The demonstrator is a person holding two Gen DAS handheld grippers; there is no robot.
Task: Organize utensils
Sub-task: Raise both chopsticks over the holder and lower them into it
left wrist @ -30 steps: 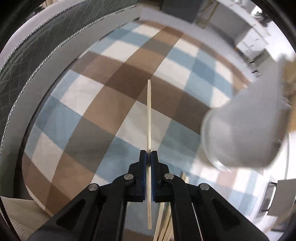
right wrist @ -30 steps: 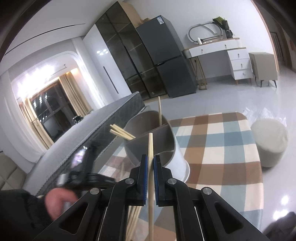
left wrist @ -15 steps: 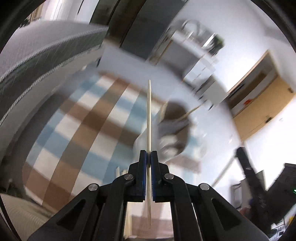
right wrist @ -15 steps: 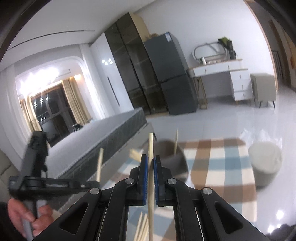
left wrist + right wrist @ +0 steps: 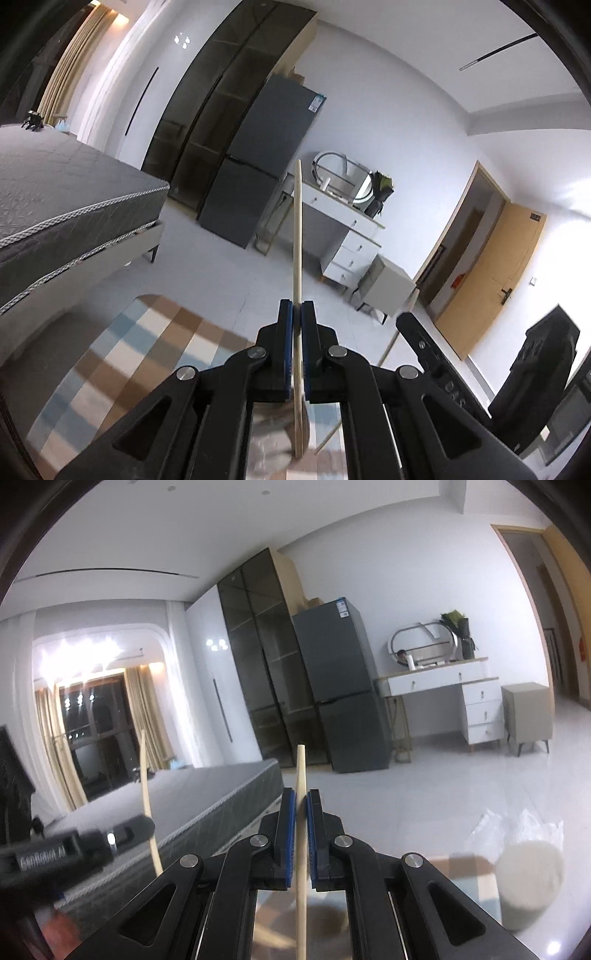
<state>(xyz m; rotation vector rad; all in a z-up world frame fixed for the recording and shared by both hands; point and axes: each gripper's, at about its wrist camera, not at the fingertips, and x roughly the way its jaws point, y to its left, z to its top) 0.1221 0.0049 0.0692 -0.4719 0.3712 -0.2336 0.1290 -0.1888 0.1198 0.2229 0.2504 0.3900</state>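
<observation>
Pale matt wooden chopstick (image 5: pixel 297 236)

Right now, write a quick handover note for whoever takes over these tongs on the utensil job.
Left tongs: shut on a chopstick, tip pointing up.
Right tongs: shut on a second chopstick, also upright.
Both are raised and face the fridge and bed; the checked rug lies below.
The utensil holder is not clearly in view.
Done: one chopstick picked up per side.
Left: find the holder and drop both in.
</observation>
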